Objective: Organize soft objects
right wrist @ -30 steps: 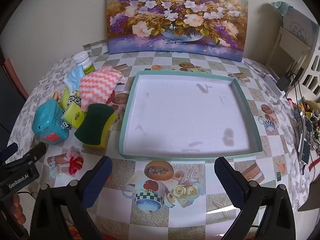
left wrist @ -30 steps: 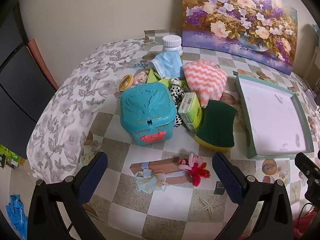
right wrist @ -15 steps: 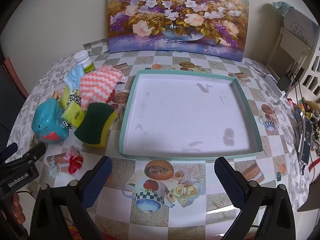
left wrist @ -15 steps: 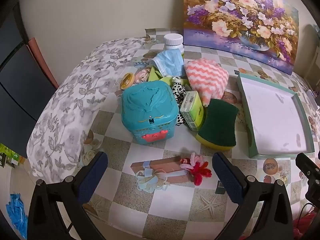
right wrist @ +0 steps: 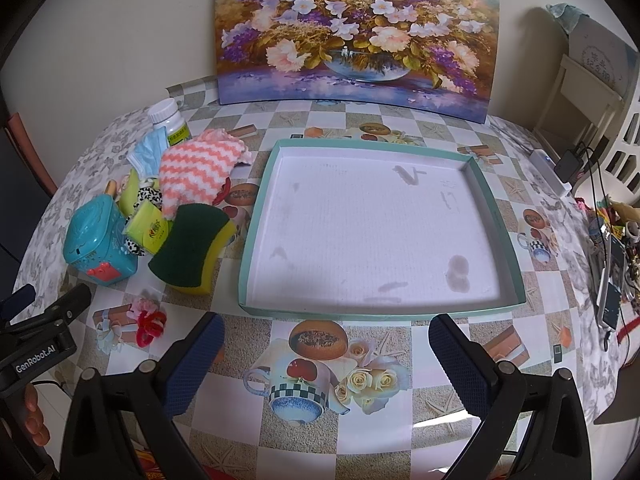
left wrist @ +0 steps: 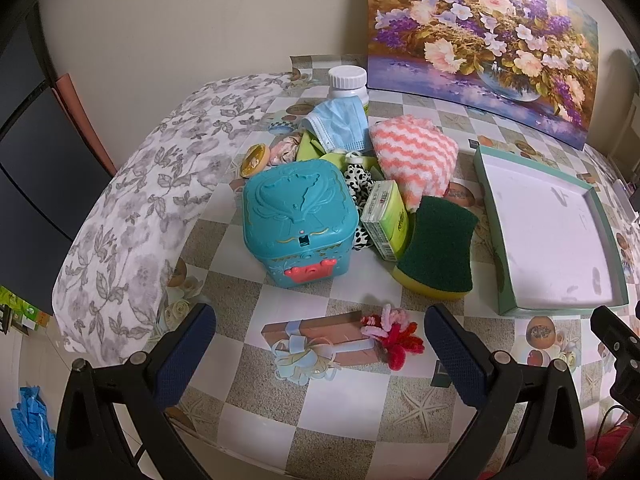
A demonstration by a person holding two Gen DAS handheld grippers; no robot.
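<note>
A pile sits left of the teal-rimmed white tray: a green-and-yellow sponge, a pink-and-white zigzag cloth, a blue face mask, a spotted fabric piece, a lime tissue pack and a teal plastic box. A red-and-pink fuzzy flower lies nearer. My left gripper hovers open just short of the flower. My right gripper is open in front of the tray's near edge, holding nothing. The pile shows in the right wrist view too, with the sponge foremost.
A white-capped bottle and a gold disc flank the pile. A flower painting leans on the back wall. Cables and small devices crowd the table's right edge. A grey floral cloth covers the left side.
My left gripper has eased forward and slightly left, so the pile looms a little larger. The right gripper has barely moved. Both stay open.
</note>
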